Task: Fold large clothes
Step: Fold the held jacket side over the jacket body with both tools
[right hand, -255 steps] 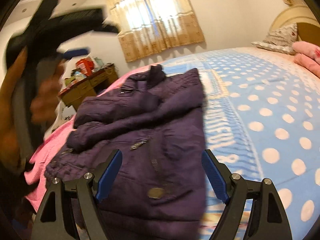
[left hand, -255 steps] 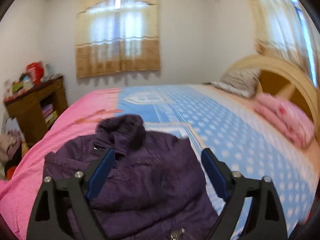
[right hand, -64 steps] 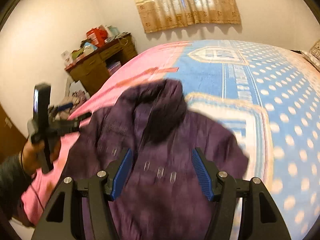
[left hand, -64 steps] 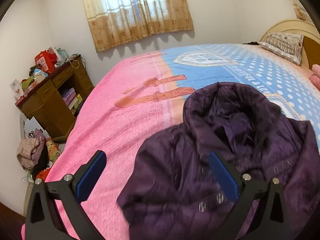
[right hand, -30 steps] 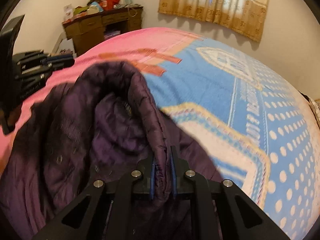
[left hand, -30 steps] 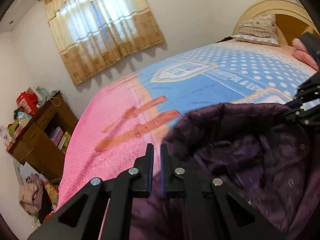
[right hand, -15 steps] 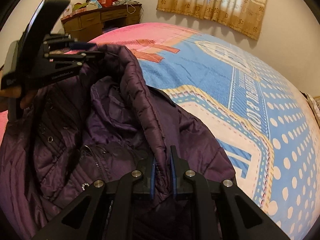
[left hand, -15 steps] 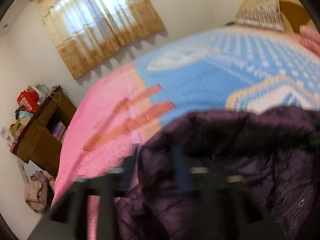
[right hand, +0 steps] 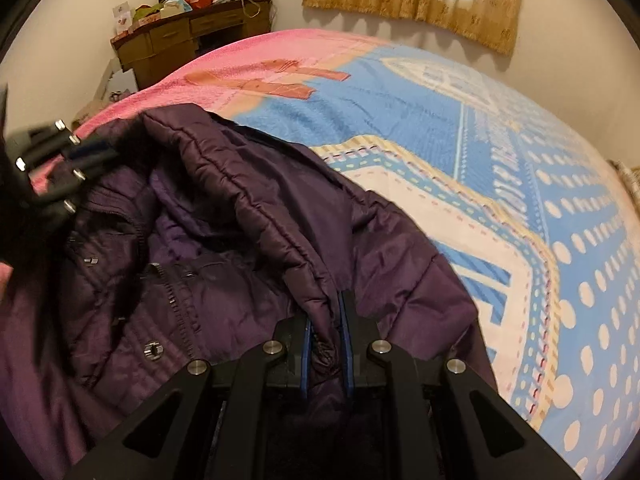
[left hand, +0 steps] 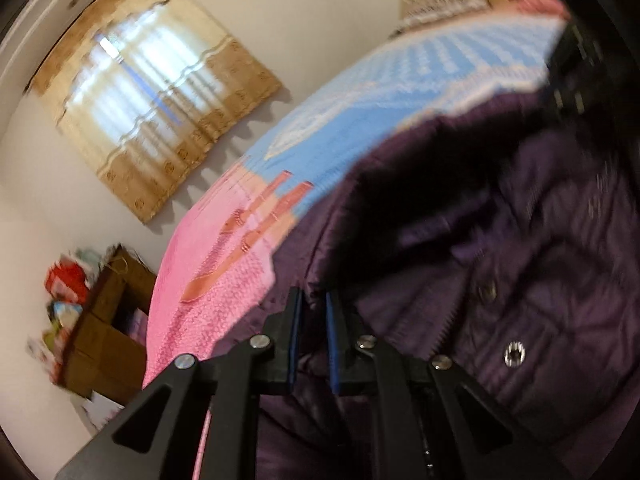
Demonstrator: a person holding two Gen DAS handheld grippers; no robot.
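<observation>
Purple quilted jacket (right hand: 260, 216), both grippers (right hand: 326, 320) (left hand: 310, 308) clamping it, no legible writing

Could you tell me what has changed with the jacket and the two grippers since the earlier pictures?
Both grippers, open above the flat purple jacket earlier, have closed on it: the right gripper pinches a quilted edge beside the collar, the left gripper the opposite edge. The collar end is now lifted and bunched. The jacket remains on the pink-and-blue bedspread.
</observation>
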